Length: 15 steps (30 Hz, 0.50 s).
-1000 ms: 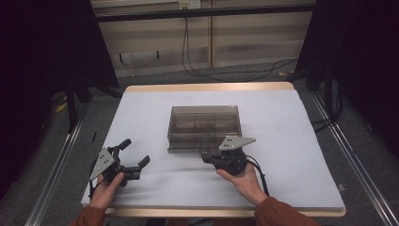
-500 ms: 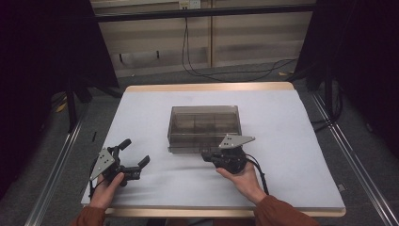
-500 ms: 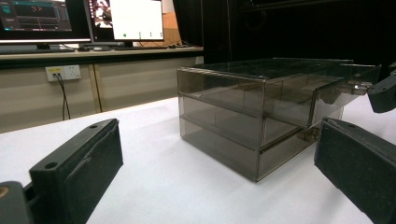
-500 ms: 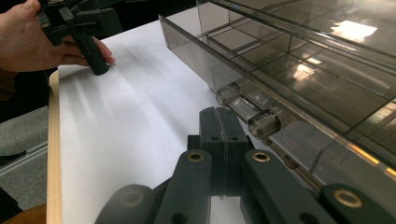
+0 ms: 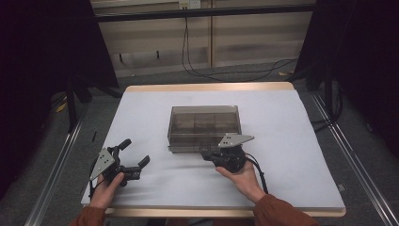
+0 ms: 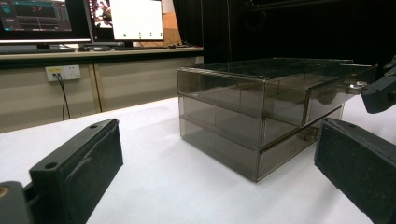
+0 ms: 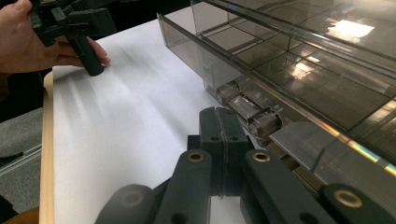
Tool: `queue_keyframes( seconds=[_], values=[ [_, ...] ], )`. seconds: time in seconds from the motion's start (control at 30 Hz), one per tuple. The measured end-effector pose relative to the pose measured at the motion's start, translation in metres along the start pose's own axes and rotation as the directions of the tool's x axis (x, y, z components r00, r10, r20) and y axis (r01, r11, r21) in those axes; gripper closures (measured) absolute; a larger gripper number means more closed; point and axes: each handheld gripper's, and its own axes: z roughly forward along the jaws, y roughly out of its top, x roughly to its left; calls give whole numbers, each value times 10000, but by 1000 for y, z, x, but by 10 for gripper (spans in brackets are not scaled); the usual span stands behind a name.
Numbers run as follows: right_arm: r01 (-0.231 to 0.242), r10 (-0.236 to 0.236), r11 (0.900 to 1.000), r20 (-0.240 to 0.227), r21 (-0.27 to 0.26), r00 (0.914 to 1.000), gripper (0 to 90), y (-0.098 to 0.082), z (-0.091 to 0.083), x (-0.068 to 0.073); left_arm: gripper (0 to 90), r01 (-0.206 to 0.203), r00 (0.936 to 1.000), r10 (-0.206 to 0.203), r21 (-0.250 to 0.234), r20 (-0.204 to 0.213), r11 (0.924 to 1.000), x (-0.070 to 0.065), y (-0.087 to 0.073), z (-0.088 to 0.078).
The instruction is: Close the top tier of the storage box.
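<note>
A smoky see-through drawer box [image 5: 204,125] stands in the middle of the white table [image 5: 291,141]. My right gripper [image 5: 206,153] lies at the box's front, low on the table. In the right gripper view its jaws [image 7: 219,119] are pressed together with nothing between them, right beside a small clear drawer handle [image 7: 254,116]. In the left gripper view the upper drawer [image 6: 327,88] sticks out slightly, and the right gripper's tip [image 6: 379,93] touches its knob. My left gripper [image 5: 135,151] rests at the front left, open and apart from the box [image 6: 243,116], with nothing between its fingers [image 6: 79,158].
Bare white tabletop lies between the two grippers [image 7: 135,107] and around the box. The wooden front edge [image 5: 188,212] is close to both hands. Cables [image 5: 207,70] run over the floor behind the table. Monitors [image 6: 70,18] stand on a far bench.
The right gripper has crept slightly toward the table's front edge at the box's front. The left gripper has stayed where it was.
</note>
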Motion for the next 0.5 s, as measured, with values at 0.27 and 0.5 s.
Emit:
queue_keyframes(
  seconds=[0.27, 0.5],
  values=[
    [-3, 3, 10000, 66, -1, 10000, 900, 1, 2, -2, 10, 5, 10000, -5, 1, 2, 10000, 0, 0, 0],
    [-22, 24, 10000, 183, -68, 9998, 900, 2, 3, -5, 10, 5, 10000, -5, 0, 1, 10000, 0, 0, 0]
  ],
)
